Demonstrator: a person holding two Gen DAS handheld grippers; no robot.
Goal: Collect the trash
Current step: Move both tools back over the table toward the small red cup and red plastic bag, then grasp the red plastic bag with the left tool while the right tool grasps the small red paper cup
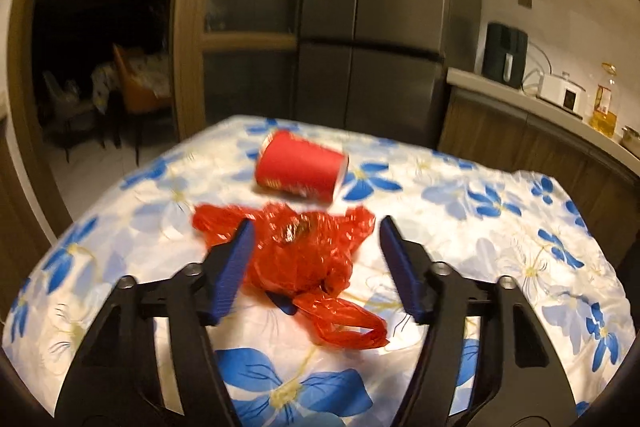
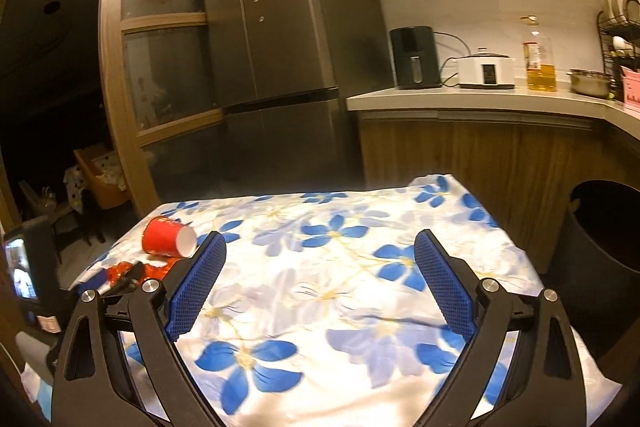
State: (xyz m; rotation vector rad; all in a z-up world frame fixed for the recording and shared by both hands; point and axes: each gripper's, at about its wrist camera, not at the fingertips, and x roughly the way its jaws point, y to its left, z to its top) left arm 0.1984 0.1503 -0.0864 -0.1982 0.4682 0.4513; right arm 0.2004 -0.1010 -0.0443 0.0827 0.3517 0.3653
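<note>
A crumpled red plastic bag [image 1: 296, 259] lies on the flowered tablecloth [image 1: 500, 235]. My left gripper [image 1: 316, 227] is open, with its blue fingers on either side of the bag, just above it. A red paper cup [image 1: 300, 167] lies on its side beyond the bag. In the right wrist view the cup [image 2: 168, 237] and the bag [image 2: 156, 271] lie at the table's far left, with the left gripper [image 2: 116, 277] over the bag. My right gripper [image 2: 320, 239] is open and empty above the middle of the tablecloth [image 2: 340, 287].
A dark round bin [image 2: 600, 239] stands on the floor right of the table. A large fridge [image 2: 280, 47] stands behind the table. A counter [image 2: 480, 99] at the right holds an air fryer, a cooker, an oil bottle and a pot.
</note>
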